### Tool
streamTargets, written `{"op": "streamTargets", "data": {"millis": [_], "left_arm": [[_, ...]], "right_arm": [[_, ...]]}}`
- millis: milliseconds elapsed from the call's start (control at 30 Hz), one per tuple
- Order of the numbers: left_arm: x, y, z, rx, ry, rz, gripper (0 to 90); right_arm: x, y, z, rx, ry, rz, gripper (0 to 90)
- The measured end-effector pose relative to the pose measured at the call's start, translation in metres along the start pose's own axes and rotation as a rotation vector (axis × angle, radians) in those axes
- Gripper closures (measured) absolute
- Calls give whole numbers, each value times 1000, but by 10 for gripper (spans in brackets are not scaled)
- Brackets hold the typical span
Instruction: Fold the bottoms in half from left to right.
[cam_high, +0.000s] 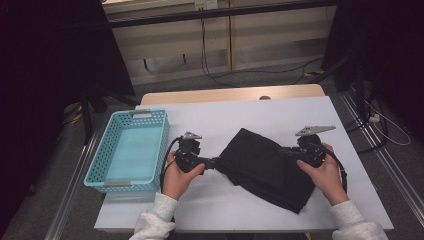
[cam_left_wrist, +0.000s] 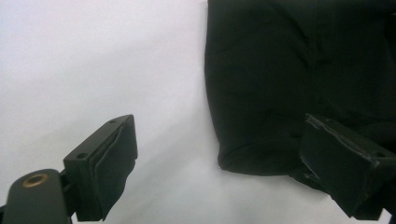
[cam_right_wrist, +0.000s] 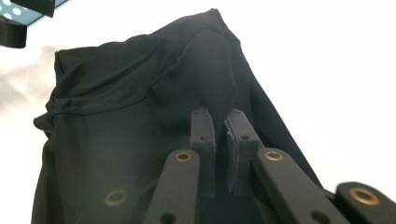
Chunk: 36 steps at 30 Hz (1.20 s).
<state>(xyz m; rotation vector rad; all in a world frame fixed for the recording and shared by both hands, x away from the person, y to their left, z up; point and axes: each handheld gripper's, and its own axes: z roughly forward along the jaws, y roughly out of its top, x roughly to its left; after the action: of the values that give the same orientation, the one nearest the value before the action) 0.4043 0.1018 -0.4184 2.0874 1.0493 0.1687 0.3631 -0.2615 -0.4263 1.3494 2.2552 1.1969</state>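
The folded black fabric garment (cam_high: 267, 167) lies on the white table (cam_high: 230, 210), its long axis slanting from far left to near right, between both hands and well right of the light-blue perforated plastic basket (cam_high: 131, 150). The right gripper (cam_right_wrist: 220, 126) has its jaws pinched on a raised fold; the left gripper (cam_left_wrist: 224, 172) gapes wide at the garment's left corner, one jaw over the cloth, gripping nothing.

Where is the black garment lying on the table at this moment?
In the high view, the black garment lies folded at mid-table, right of the blue basket, between the left tongs and right tongs.
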Motion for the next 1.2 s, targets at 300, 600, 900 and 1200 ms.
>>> {"op": "streamTargets", "data": {"millis": [300, 600, 900, 1200], "left_arm": [[-2, 1, 0, -11, -13, 10, 116], [-4, 1, 1, -11, -8, 8, 115], [-2, 2, 0, -12, -10, 8, 115], [-2, 4, 1, -21, -11, 8, 115]], "right_arm": [[-3, -4, -7, 1, 10, 8, 830], [-7, -9, -14, 10, 17, 18, 831], [-10, -14, -20, 10, 12, 11, 831], [-9, -18, -26, 10, 12, 8, 831]]}}
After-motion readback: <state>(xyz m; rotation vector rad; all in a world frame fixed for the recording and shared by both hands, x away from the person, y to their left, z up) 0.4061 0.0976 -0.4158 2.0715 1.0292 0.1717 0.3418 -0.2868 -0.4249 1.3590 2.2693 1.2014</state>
